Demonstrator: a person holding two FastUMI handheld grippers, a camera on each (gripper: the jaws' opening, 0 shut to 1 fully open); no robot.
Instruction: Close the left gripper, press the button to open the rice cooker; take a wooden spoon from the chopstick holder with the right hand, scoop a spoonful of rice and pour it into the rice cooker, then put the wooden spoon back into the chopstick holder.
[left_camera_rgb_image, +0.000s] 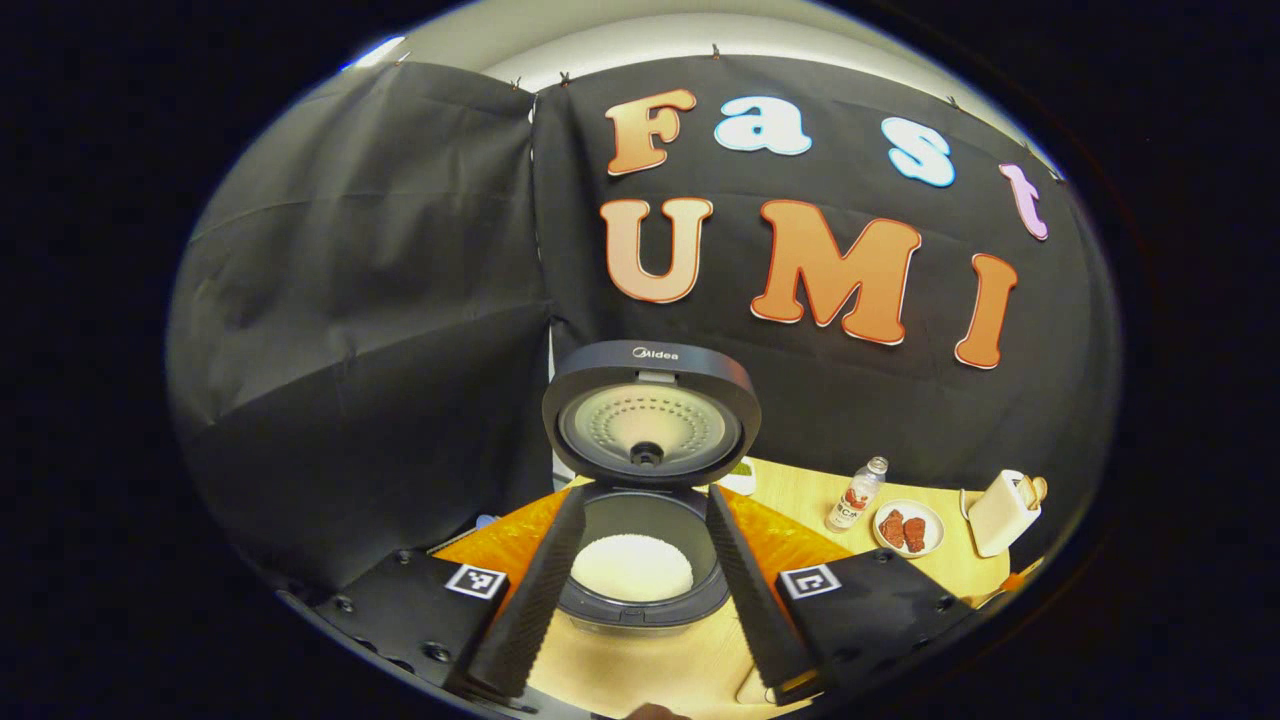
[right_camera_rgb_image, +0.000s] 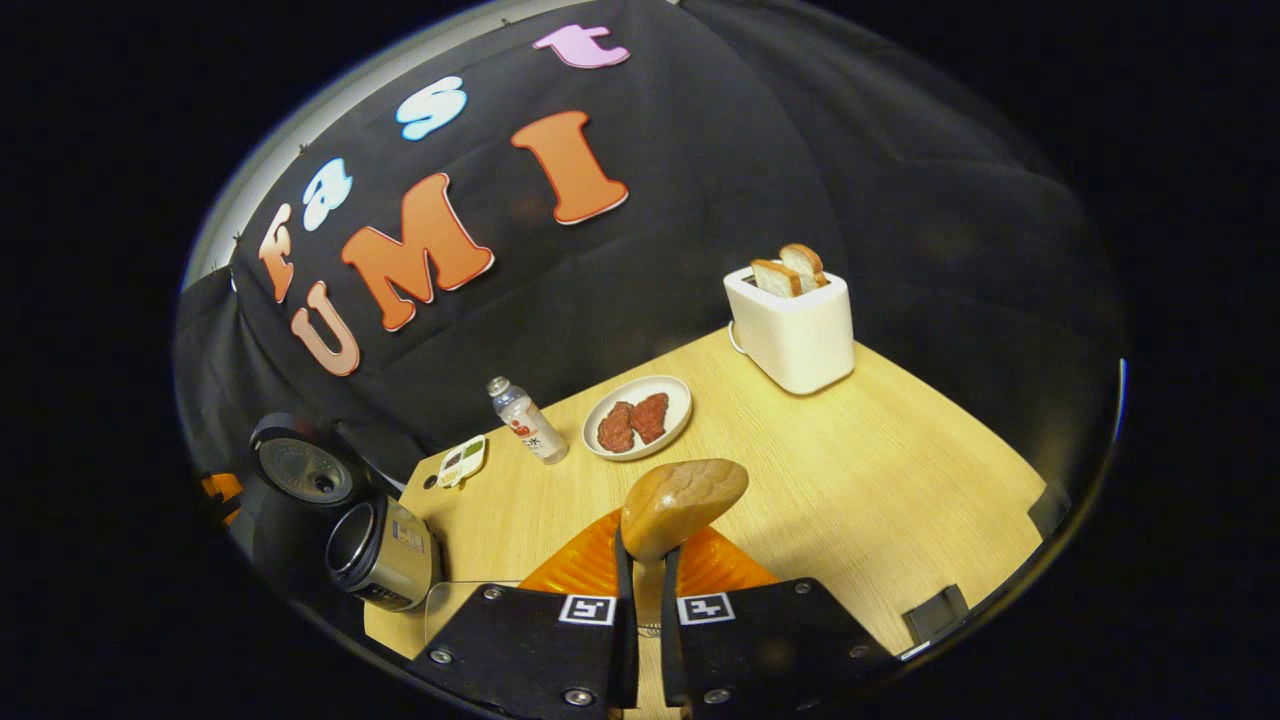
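The rice cooker (left_camera_rgb_image: 640, 600) stands with its lid (left_camera_rgb_image: 650, 420) swung up, and white rice (left_camera_rgb_image: 632, 568) lies in its pot. My left gripper (left_camera_rgb_image: 647, 495) is open, one finger on each side of the pot, nothing held. In the right gripper view the cooker (right_camera_rgb_image: 382, 555) sits far left, lid (right_camera_rgb_image: 300, 470) raised. My right gripper (right_camera_rgb_image: 647, 545) is shut on the handle of a wooden spoon (right_camera_rgb_image: 685, 505), whose bowl rises just past the fingertips. No rice shows on the spoon.
An orange ribbed mat (right_camera_rgb_image: 725, 572) lies under the spoon and around the cooker (left_camera_rgb_image: 500, 540). On the wooden table (right_camera_rgb_image: 900, 480) are a small bottle (right_camera_rgb_image: 525, 418), a plate of red meat (right_camera_rgb_image: 640, 418), a white toaster with bread (right_camera_rgb_image: 795, 330) and a small tray (right_camera_rgb_image: 462, 460).
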